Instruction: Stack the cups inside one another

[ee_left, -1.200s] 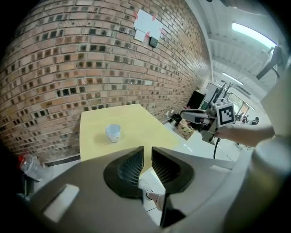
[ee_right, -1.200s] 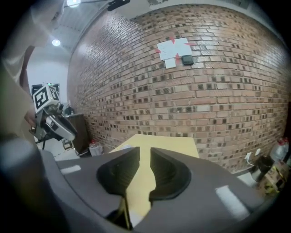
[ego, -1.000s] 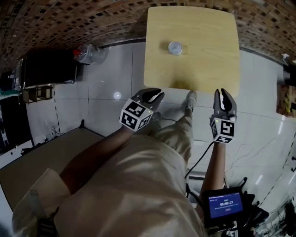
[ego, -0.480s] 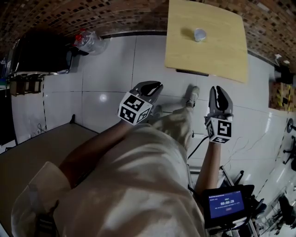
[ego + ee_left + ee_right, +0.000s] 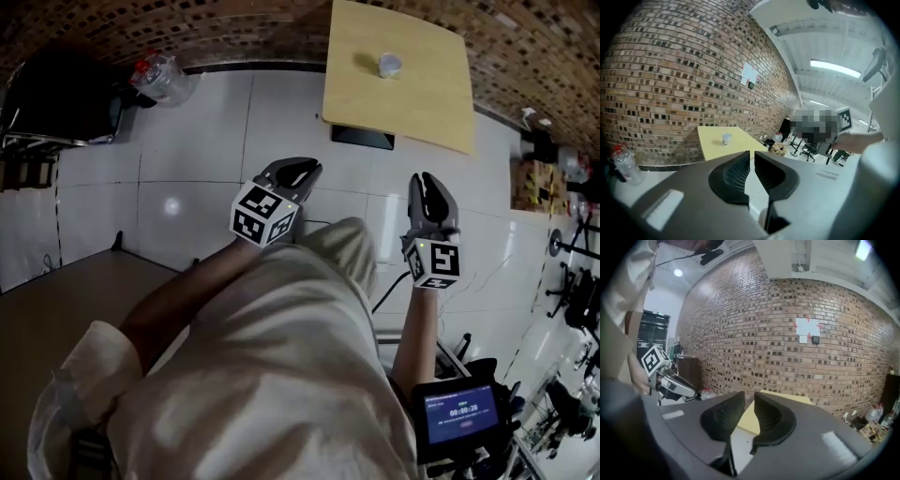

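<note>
A small stack of pale cups [image 5: 389,64] stands alone on the square yellow table [image 5: 422,103], far ahead at the top of the head view. In the left gripper view the cups [image 5: 726,138] are a tiny white shape on the table [image 5: 710,136]. Both grippers hang over the white floor, well short of the table. My left gripper [image 5: 298,170] has its jaws together with only a hairline slit and nothing in it. My right gripper [image 5: 427,184] holds nothing; its jaws [image 5: 750,399] stand a narrow gap apart. The yellow table [image 5: 787,398] shows past them.
A brick wall [image 5: 234,23] runs behind the table. A clear plastic bottle [image 5: 155,73] and a dark cabinet [image 5: 56,103] sit at the left by the wall. Boxes [image 5: 534,178] and chairs are at the right. A small screen [image 5: 457,410] hangs at my waist. A cable [image 5: 389,291] trails on the floor.
The table with the cups has drawn farther away, toward the top right of the head view. Both grippers came back with the person and sit a little higher in the view.
</note>
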A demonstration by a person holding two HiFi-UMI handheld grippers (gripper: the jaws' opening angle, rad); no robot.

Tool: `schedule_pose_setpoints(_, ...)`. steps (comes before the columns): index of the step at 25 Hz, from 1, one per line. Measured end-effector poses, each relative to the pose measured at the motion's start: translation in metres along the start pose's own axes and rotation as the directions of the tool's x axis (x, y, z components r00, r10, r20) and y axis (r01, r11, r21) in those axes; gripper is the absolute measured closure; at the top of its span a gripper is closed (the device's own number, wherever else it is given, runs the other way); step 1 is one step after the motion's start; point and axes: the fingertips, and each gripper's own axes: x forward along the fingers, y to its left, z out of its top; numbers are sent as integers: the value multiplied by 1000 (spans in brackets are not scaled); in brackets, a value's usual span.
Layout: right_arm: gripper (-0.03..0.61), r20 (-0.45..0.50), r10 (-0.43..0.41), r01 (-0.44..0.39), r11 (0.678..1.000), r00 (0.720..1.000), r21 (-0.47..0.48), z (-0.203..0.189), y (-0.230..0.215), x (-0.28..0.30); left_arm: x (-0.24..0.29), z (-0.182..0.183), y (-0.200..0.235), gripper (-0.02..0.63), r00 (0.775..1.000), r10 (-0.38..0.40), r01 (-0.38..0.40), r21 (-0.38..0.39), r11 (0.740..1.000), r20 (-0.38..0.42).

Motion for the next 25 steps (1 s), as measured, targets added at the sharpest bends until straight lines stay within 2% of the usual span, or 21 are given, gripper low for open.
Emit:
schedule_pose_setpoints(7, 509, 47, 1, -3, 998, 999, 58, 6, -2, -40, -21, 11, -4, 565, 996, 58, -55, -54, 997, 61)
schedule_pose_setpoints(10, 509, 47, 5, -9, 997, 999, 73, -3, -5, -53, -20, 3, -17, 566, 997, 65, -63, -36, 997, 43)
schedule_pose_setpoints(13, 509, 35, 19, -22, 997, 999, 72, -15, -9, -72, -16, -10, -35, 594, 996, 90, -90, 9, 996, -3)
schedule_pose_setpoints(15, 509, 34, 28, -30, 997, 999, 76, -20, -13, -85, -14, -15, -46, 594, 995, 101, -102, -19, 995, -10)
schedule_pose_setpoints(18, 509, 42, 45, -48, 996, 998, 76, -24, -20, -112, -15, -18, -75, 530, 995, 98, -97, -79, 992, 3)
schedule_pose_setpoints(21, 509, 45, 56, -59, 995, 997, 81, -30, -35, -133, -10, -19, -110, 508, 995, 96, -96, -52, 994, -2)
schedule_pose_setpoints(25, 509, 56, 75, -80, 992, 996, 101, -44, -49, -164, -2, -39, -157, 497, 994, 99, -100, -35, 994, -36)
